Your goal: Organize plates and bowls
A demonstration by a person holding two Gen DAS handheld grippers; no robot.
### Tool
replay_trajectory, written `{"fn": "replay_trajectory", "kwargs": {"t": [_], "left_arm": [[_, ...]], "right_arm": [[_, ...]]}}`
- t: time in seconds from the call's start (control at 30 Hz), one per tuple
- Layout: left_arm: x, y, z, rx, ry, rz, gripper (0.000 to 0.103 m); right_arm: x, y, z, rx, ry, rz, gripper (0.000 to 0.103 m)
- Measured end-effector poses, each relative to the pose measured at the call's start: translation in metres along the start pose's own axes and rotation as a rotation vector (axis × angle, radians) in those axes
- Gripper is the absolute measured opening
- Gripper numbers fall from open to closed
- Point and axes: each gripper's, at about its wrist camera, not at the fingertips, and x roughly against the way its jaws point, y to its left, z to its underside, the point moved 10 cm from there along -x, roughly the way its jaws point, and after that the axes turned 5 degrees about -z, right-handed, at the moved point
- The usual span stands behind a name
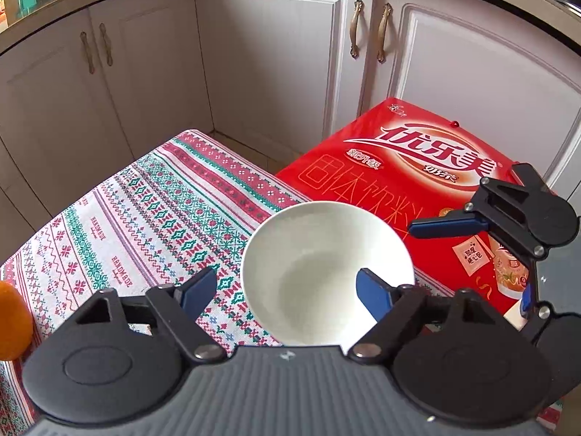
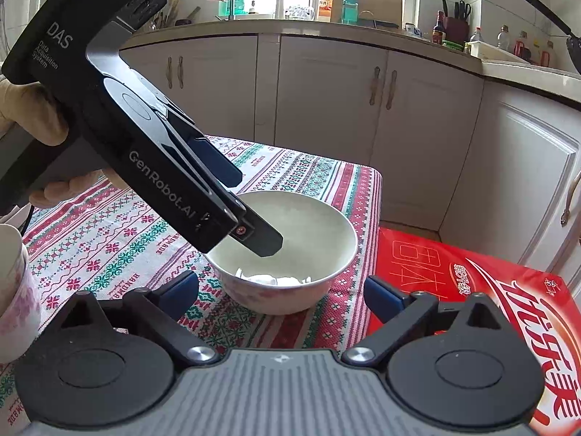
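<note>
A white bowl (image 1: 319, 272) with a pink flower pattern outside stands on the patterned tablecloth (image 1: 145, 218) near the table's right edge; it also shows in the right wrist view (image 2: 290, 254). My left gripper (image 1: 287, 290) is open over the bowl, its right finger (image 1: 374, 290) inside the bowl and its left finger outside the rim. In the right wrist view the left gripper (image 2: 254, 210) comes down from the upper left into the bowl. My right gripper (image 2: 281, 294) is open and empty just in front of the bowl; it shows at the right in the left wrist view (image 1: 472, 225).
A red drink carton (image 1: 417, 167) sits right of the table, also in the right wrist view (image 2: 472, 290). A flowered cup (image 2: 14, 283) stands at the left. An orange object (image 1: 12, 323) lies at the table's left. White cabinets (image 1: 290, 54) stand behind.
</note>
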Motion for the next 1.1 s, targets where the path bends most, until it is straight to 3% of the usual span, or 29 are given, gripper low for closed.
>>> {"fn": "replay_trajectory", "kwargs": {"t": [0.1,0.23,1.1], "left_arm": [[-0.007,0.0,-0.001,-0.001,0.013,0.011,0.07],[-0.013,0.001,-0.004,0.013,0.017,0.024,0.067],[-0.009,-0.004,-0.003,-0.012,0.028,0.065,0.061]], "right_arm": [[-0.005,0.0,-0.001,0.01,0.005,-0.007,0.094],[-0.01,-0.002,-0.002,0.008,0.007,-0.015,0.089],[-0.01,0.003,-0.002,0.006,0.037,-0.037,0.086]]}}
